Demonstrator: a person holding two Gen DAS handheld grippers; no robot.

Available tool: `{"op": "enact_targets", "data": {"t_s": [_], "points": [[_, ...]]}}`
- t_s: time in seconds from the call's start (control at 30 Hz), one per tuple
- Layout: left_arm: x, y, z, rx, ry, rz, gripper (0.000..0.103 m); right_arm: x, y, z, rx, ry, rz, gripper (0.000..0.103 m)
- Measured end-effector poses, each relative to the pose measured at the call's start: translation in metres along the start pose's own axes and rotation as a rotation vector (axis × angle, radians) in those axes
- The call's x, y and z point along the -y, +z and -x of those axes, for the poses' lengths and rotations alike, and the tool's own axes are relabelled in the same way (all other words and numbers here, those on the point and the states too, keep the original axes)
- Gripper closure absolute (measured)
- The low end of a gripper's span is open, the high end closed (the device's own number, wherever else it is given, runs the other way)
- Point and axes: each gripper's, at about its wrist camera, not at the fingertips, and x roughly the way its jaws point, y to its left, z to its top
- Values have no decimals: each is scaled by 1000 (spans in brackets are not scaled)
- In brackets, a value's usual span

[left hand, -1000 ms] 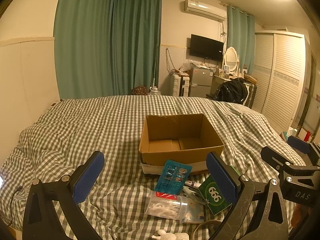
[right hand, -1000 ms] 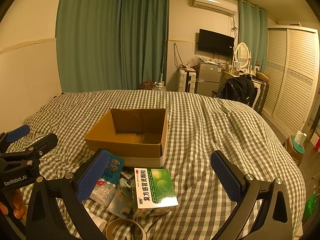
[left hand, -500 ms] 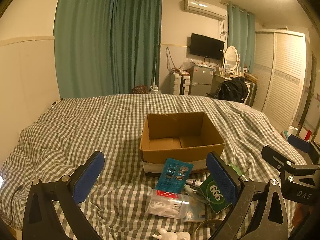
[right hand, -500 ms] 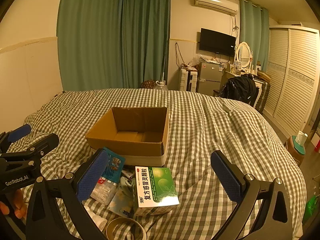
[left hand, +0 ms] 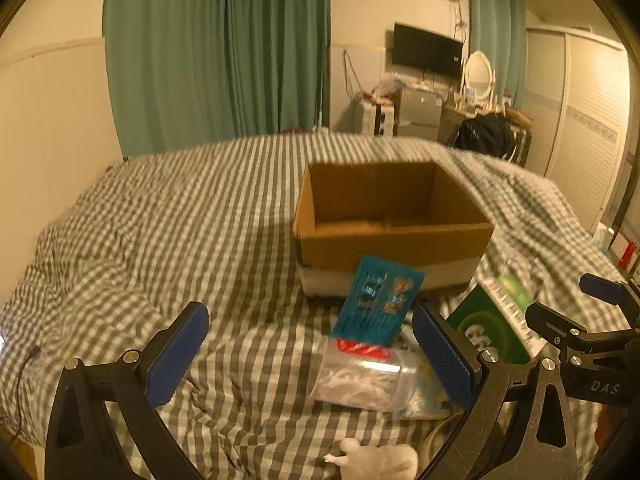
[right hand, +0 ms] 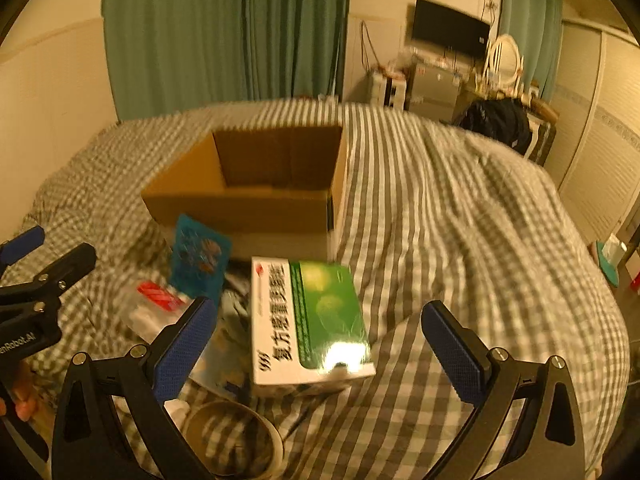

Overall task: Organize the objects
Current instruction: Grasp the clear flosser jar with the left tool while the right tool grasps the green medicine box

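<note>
Both hand-held grippers hang wide open and empty — the left hand-held gripper (left hand: 310,354) over the clear bag (left hand: 362,380), the right hand-held gripper (right hand: 316,346) framing the green medicine box (right hand: 310,322). The clutter lies on the bed (left hand: 180,216) just before the open cardboard box (left hand: 390,220), handy for loading.

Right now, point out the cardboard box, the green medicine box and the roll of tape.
cardboard box (left hand: 394,242), left wrist view, front wall.
green medicine box (right hand: 320,312), right wrist view, top face.
roll of tape (right hand: 276,438), right wrist view, right rim.
</note>
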Motion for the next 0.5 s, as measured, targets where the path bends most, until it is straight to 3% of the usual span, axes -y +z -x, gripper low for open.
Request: {"op": "enact_targets", "data": {"t_s": [0.2,0.4,0.5], "points": [[11,-21,-32,-108,-45,-30,0,6,-13,-35,-106,26,-22,0],[34,-43,-56,-182,-65,-119,0,12,-22,-53,-153,58,-50,1],[41,-50,-64,-198,-78,-141,0,14,-23,-56,-159,80,-53,8]]}}
